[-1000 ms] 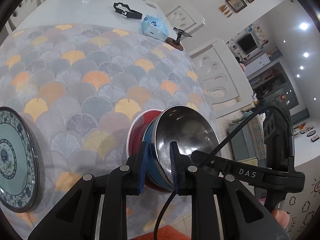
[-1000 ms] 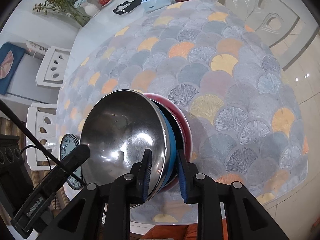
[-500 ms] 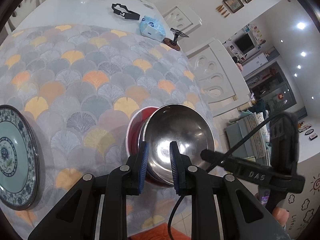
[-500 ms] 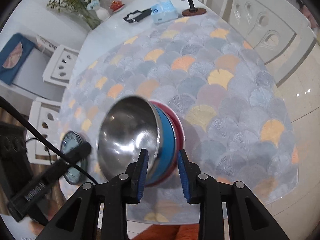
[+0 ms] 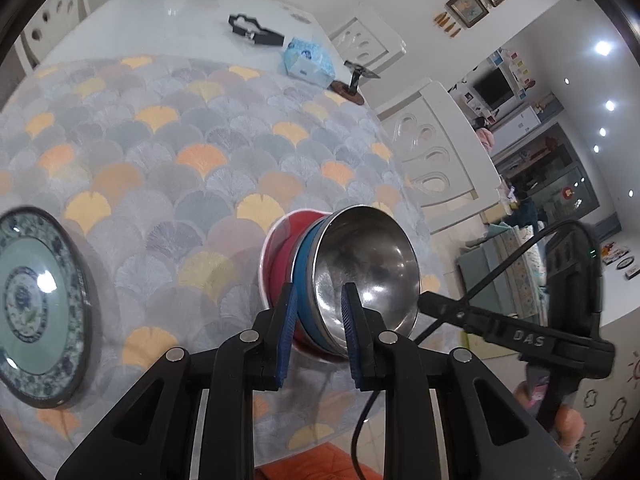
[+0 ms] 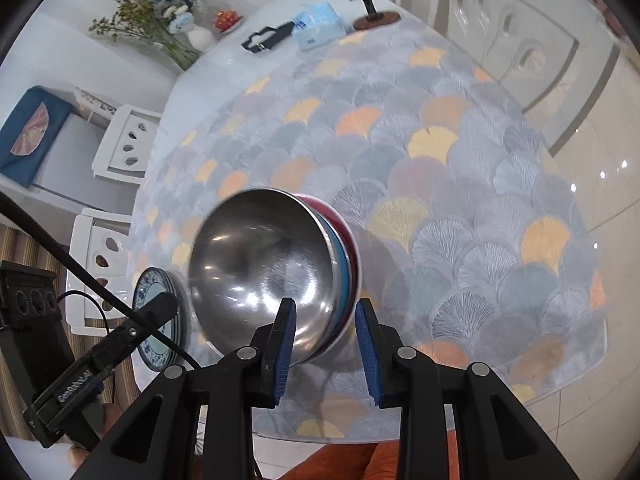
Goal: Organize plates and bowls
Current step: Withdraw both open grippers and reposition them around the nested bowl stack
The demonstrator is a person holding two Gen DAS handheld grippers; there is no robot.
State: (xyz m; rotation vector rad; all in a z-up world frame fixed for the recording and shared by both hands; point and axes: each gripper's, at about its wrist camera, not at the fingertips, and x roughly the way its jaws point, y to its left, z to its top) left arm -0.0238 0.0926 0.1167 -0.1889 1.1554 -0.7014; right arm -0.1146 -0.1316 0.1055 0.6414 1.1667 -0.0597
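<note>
While letting go of the nested stack, a shiny steel bowl [image 5: 368, 264] inside a blue bowl [image 5: 306, 280] inside a red bowl with a white rim [image 5: 280, 248], apparently set down on the fan-patterned grey and orange tablecloth [image 5: 160, 160] near its front edge, open both sets of jaws fully before drawing back. Draw back straight along the fingers, never sideways, so as not to drag a rim and tip the pile toward the edge. Take the right gripper [image 6: 326, 328] first: jaws apart, straddling the near rim, outer pad clear of the red and blue walls, inner pad in front of the steel interior without evident pressure. Treat the left gripper [image 5: 318, 320] with more care: jaws only narrowly apart around another part of the rim, blue and steel walls between the pads, actual pressing there impossible to tell. Leave alone the round green plate with a blue patterned border [image 5: 36, 304], well apart to the left on the same cloth. Hard to judge: the foot of the red bowl, hidden beneath the stack, hence no certainty of a flat seat; the lower rim, covered by the fingers in both views; the stack outline, blurred in the right wrist view; the plate, cut off at the picture edge and possibly more than one.
</note>
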